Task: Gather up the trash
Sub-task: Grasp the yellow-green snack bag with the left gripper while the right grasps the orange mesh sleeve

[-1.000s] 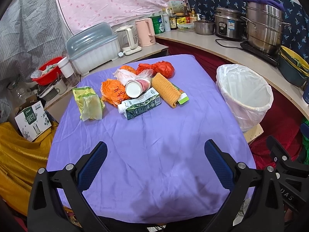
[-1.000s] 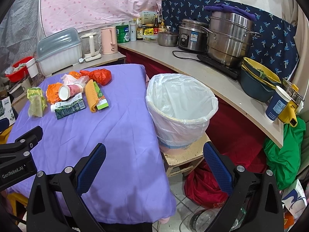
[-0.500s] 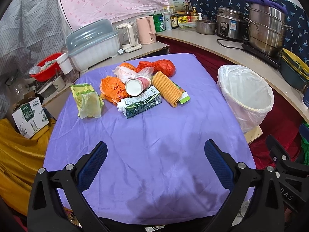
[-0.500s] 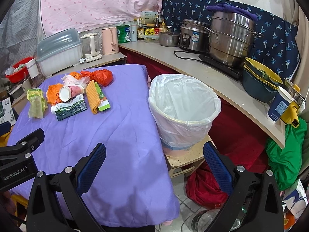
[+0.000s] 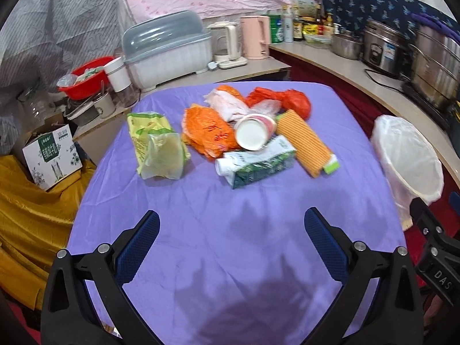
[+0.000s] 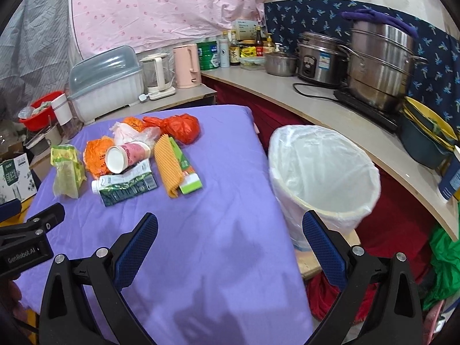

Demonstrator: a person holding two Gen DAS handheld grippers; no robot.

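start of the job by the look of it, nothing picked up yet: all the trash sits in a heap at the far middle of the purple table. left to right in the left view: yellow-green bag, orange bag, paper cup lying on its side on top of the milk carton, ribbed yellow packet, red bag behind. lined bin stands just off the table's right edge, looks empty. left gripper wide open, holds nothing, hovers over bare cloth short of the heap. right gripper also wide open and empty, near the table's right edge beside the bin. next move likely: reach forward to the nearest piece, probably carton or yellow-green bag, close on it, carry it to the bin.
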